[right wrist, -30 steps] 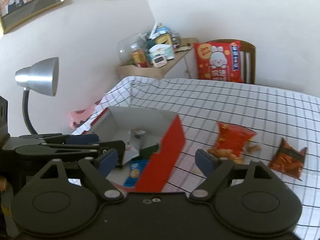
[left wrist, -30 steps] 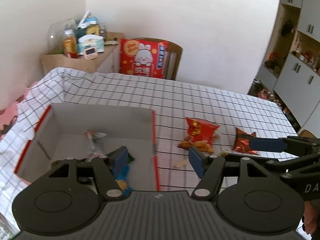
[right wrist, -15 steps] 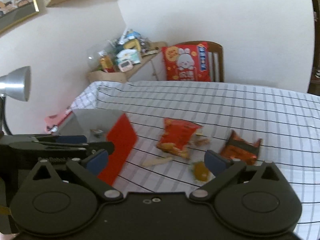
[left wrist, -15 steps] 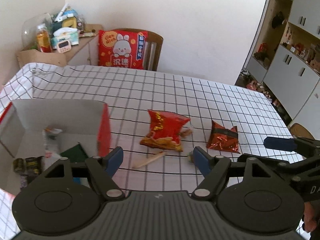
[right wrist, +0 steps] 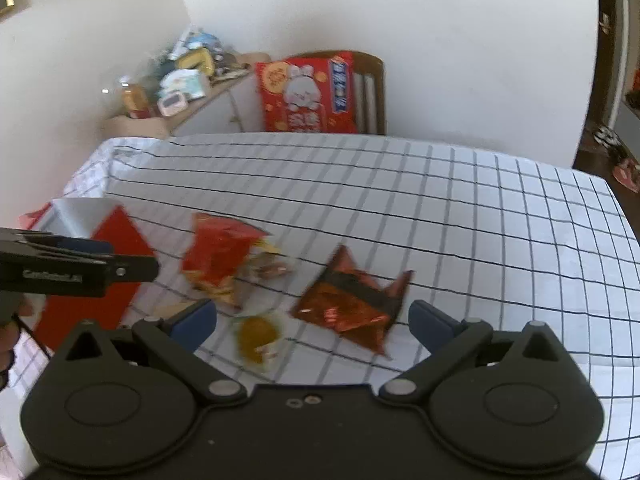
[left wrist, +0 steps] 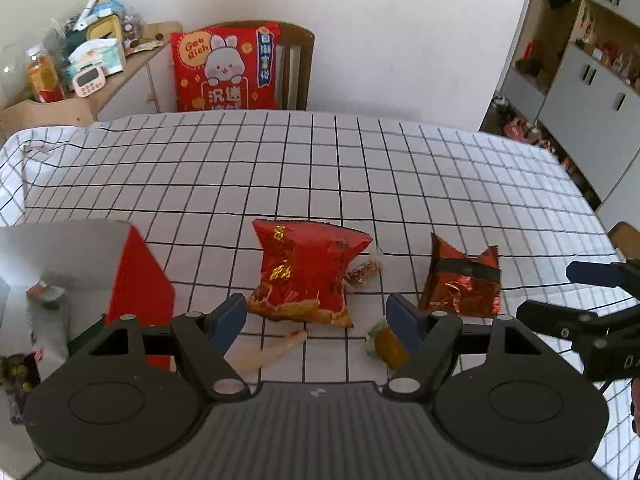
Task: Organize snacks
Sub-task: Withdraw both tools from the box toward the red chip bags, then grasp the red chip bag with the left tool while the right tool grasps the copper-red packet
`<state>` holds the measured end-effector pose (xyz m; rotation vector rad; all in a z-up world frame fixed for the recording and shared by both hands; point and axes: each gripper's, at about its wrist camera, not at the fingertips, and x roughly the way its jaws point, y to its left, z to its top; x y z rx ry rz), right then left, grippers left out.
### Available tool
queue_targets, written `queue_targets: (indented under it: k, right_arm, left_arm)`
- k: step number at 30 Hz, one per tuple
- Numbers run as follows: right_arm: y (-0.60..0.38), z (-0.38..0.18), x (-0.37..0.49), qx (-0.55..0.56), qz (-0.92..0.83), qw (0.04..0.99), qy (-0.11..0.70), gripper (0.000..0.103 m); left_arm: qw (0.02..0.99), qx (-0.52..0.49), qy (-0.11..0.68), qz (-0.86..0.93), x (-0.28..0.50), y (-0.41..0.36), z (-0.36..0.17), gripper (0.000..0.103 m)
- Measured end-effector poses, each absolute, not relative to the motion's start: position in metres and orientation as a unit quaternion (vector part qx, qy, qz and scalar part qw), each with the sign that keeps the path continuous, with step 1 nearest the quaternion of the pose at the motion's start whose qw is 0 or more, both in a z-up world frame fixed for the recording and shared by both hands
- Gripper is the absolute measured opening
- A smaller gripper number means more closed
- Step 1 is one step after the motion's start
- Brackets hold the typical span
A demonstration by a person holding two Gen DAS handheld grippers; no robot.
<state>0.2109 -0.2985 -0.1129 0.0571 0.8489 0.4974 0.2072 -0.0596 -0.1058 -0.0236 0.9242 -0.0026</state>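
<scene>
While both grippers hang over the checked tablecloth [left wrist: 360, 168], their jaws stand apart and hold nothing. In the left wrist view, the left gripper [left wrist: 316, 318] sits at lower centre, with the big red snack bag [left wrist: 308, 272] just above the gap between its fingers, a pale stick snack [left wrist: 266, 352] inside the gap, and a small yellow packet [left wrist: 386, 344] beside the right finger. The dark red foil packet [left wrist: 462, 280] lies at right of centre, the red box [left wrist: 140, 292] at far left. In the blurred right wrist view, the right gripper [right wrist: 312, 326] frames the yellow packet and the foil packet's lower edge.
</scene>
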Motion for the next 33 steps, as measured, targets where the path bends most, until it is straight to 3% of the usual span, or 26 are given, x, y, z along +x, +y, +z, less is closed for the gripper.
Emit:
queue_targets:
  k: [10,28,31,33]
  right_arm:
    - [-0.301,-0.161,0.26,0.075,0.213,0.858,0.461,0.103]
    - [-0.28,-0.198,0.282,0.087,0.2,0.847,0.484,0.101]
    - [-0.276,-0.197,0.28,0.084,0.205,0.847,0.483,0.092]
    - [-0.275,-0.197,0.279,0.073,0.206,0.848,0.483,0.081]
  left_arm:
    - [0.863,-0.023,0.505,-0.001,0.262,-0.054,-0.142,0.077]
    - [0.851,-0.001,0.524,0.008,0.291,-0.054,-0.178,0.075]
    - [0.855,0.001,0.519,0.01,0.29,-0.053,-0.178,0.071]
    - [0.857,0.004,0.516,0.012,0.287,-0.055,-0.179,0.067]
